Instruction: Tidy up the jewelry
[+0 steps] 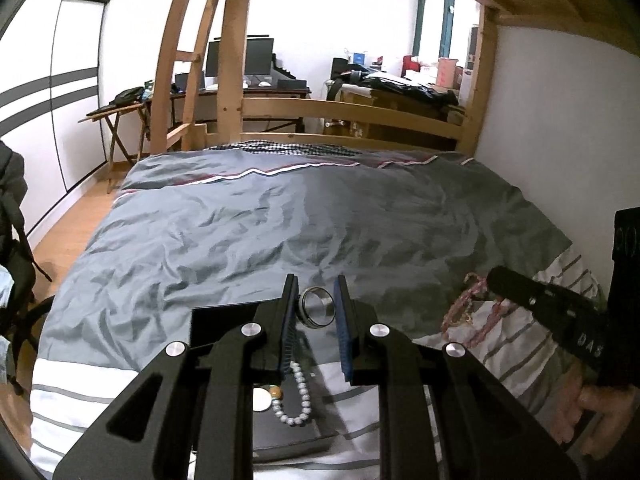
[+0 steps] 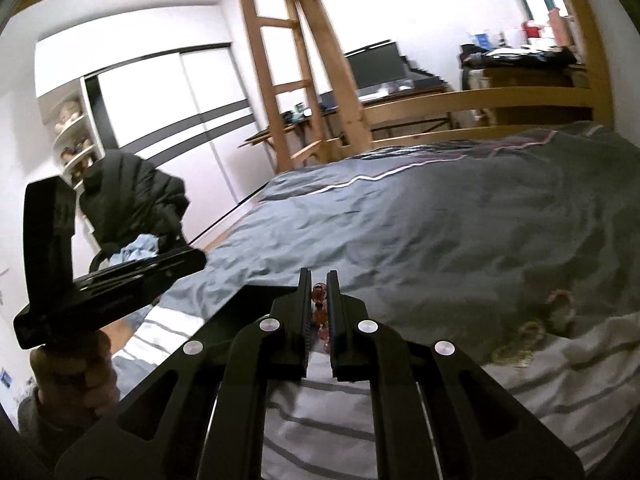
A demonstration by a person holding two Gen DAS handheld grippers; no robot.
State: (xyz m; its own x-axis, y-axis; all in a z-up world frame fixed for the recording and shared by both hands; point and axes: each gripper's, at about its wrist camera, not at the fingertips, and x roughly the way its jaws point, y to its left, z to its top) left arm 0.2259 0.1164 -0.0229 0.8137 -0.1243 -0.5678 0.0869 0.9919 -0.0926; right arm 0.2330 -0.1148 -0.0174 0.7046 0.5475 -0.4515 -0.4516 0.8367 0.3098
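Observation:
My left gripper is shut on a silver ring, which stands upright between its blue pads above the bed. Below it lies an open black box with a white bead bracelet draped on it beside a small pale round piece. My right gripper is shut on a pink bead bracelet. In the left wrist view, that pink bracelet dangles from it at the right. More jewelry, pinkish and gold, lies blurred on the bed.
A grey duvet covers the bed, with a white striped cloth at its near end. The wooden bunk rail closes the far end and a white wall runs along the right. A dark jacket hangs at the left.

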